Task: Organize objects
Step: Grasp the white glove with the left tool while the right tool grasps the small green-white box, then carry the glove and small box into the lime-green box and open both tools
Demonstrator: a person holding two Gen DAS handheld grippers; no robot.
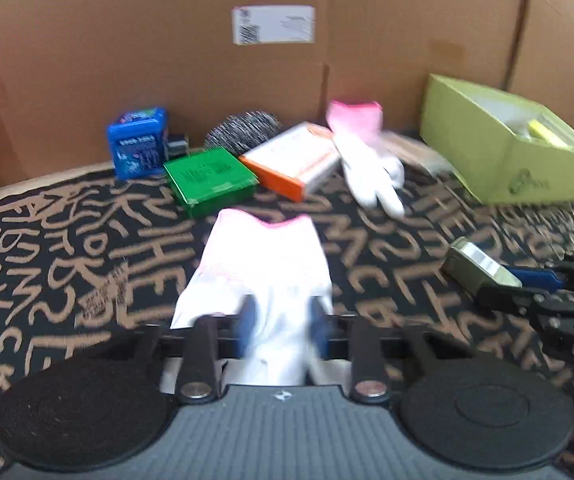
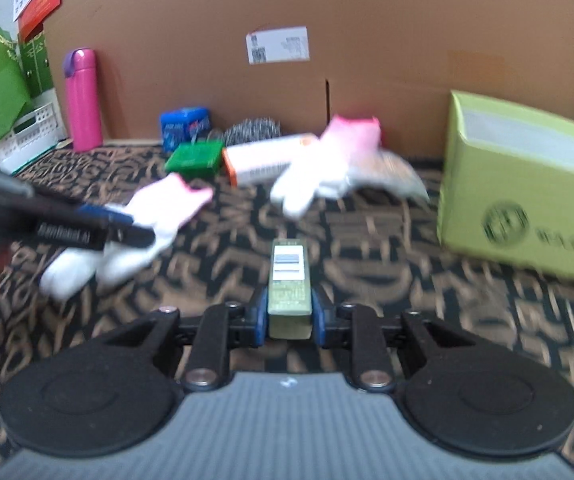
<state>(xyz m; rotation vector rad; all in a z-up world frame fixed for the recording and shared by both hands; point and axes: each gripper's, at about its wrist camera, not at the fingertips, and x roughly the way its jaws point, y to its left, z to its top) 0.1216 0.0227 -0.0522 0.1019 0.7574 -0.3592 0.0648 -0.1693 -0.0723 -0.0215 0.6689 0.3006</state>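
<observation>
Left wrist view: the left gripper sits low in the centre of the frame, jaws clenched on a white glove with a pink cuff that stretches up the frame over a black cloth with tan lettering. A brown cardboard wall with a white label fills the top. Along its foot, from left to right, stand a blue box, a green box, an orange and white box and a second white glove. An open lime-green box sits at the right. The right gripper enters at the right edge, grasping a small olive box.

Right wrist view: the right gripper is closed on the small olive box, low in the centre. The left gripper comes in at mid left, with the glove hanging from it. A pink bottle stands upper left against the cardboard, beside a white basket. The lime-green box is at the right.
</observation>
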